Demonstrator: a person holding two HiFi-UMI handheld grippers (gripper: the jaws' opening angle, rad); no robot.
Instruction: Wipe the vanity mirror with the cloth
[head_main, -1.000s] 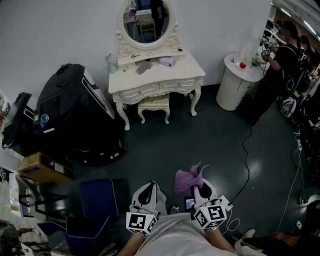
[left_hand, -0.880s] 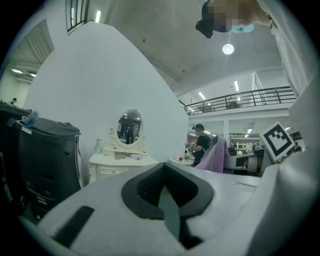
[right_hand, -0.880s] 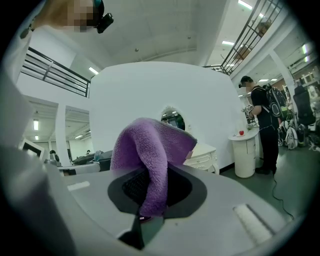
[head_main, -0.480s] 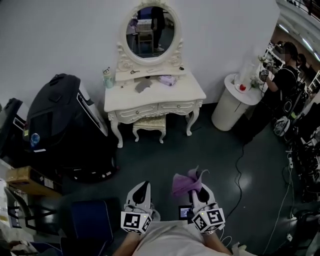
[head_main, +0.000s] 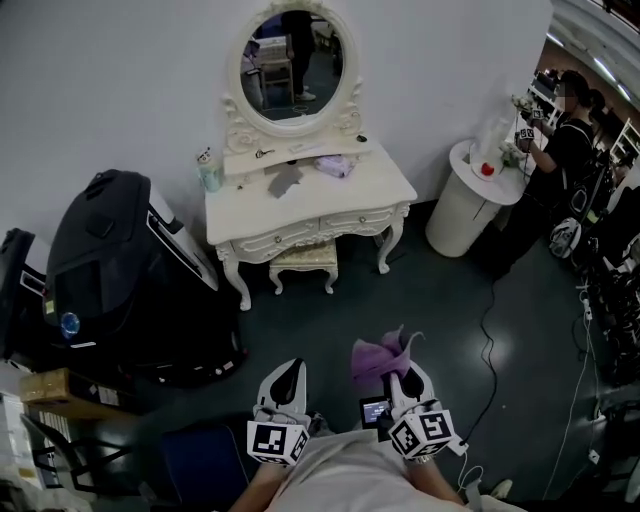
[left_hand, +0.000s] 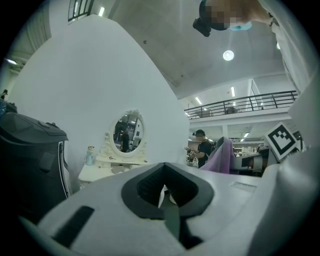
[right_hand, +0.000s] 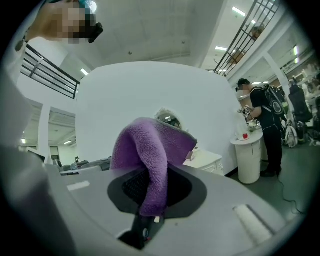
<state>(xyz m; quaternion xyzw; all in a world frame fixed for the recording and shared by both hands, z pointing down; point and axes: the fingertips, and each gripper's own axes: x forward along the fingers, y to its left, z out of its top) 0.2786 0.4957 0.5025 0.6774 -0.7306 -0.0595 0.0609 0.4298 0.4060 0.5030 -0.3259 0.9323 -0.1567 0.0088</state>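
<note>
cloth (head_main: 380, 357): purple, clamped between the fingers (right_hand: 127, 186) of the right gripper (head_main: 405, 380), free part standing up above them | vanity mirror (head_main: 292, 65): oval, upright at the back of the white vanity surface (head_main: 330, 205), well apart from the cloth | left gripper (head_main: 284, 385): fingers together, nothing between them, beside the right gripper, low over the dark floor (head_main: 400, 290)

The head view is dim and flat, lit from overhead. The dark glossy floor (head_main: 500, 330) shows a faint sheen right of the white carved desk (head_main: 340, 205). Both gripper views bulge, with black corners. A round ceiling lamp (left_hand: 228, 55) glares in the left gripper view. The purple fleece cloth (right_hand: 150, 155) is sharp, the background softer.
</note>
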